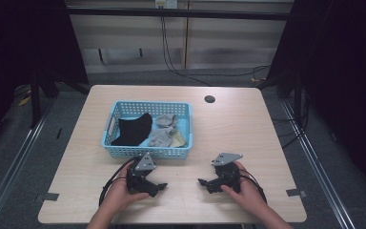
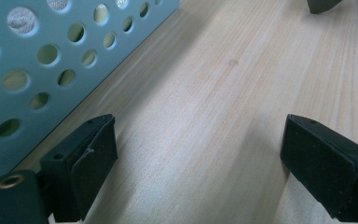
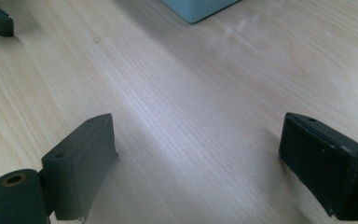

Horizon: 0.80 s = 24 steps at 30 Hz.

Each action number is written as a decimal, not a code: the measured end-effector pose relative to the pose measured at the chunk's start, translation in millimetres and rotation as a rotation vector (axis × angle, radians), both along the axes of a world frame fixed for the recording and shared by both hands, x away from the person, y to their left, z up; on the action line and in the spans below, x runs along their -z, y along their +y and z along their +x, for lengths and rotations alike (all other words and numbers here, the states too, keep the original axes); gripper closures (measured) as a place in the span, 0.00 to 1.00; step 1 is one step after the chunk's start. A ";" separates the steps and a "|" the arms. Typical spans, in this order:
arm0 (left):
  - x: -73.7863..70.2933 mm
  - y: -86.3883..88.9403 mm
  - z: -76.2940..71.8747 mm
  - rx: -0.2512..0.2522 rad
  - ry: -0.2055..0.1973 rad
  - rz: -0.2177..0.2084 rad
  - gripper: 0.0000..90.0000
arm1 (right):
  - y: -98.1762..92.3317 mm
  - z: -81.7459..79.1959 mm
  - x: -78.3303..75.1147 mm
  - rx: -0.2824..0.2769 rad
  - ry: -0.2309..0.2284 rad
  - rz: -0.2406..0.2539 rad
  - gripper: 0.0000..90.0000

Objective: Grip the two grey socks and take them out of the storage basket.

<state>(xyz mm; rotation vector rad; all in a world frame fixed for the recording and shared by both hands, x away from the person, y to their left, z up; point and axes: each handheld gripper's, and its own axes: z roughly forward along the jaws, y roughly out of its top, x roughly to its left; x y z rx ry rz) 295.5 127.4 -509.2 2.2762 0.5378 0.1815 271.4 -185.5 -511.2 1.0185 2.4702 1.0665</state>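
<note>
We see a pale wooden surface (image 1: pixel 228 124) on grey floor, dark curtains at both sides. Both our hand-held grippers, left (image 1: pixel 158 187) and right (image 1: pixel 204 182), rest on it with jaws wide apart and empty, near the blue basket (image 1: pixel 145 151) of cloths.

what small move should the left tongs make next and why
Probably lift the left tongs and carry them forward over the blue basket, toward the black cloth. Both tongs rest open on the table holding nothing, and the basket's clothes lie just beyond the left one.
</note>
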 end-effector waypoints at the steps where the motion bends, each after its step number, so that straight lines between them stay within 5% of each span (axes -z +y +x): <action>1: 0.0 0.0 0.0 0.000 0.000 -0.001 0.11 | 0.0 0.0 0.0 0.000 0.000 0.000 0.11; 9: -2.9 -0.9 0.4 -0.025 0.025 0.012 0.12 | 0.0 0.1 0.0 0.000 -0.001 0.000 0.11; 14: -15.2 -4.0 -0.1 -0.059 0.080 0.137 0.19 | -0.1 0.1 -0.1 0.000 0.000 0.000 0.11; 18: -24.5 -2.6 1.0 -0.033 0.147 0.231 0.22 | -0.2 0.1 -0.1 0.000 0.001 0.000 0.12; 24: -45.0 -0.6 7.0 -0.063 0.248 0.312 0.24 | -0.2 0.1 -0.1 0.000 0.001 0.000 0.12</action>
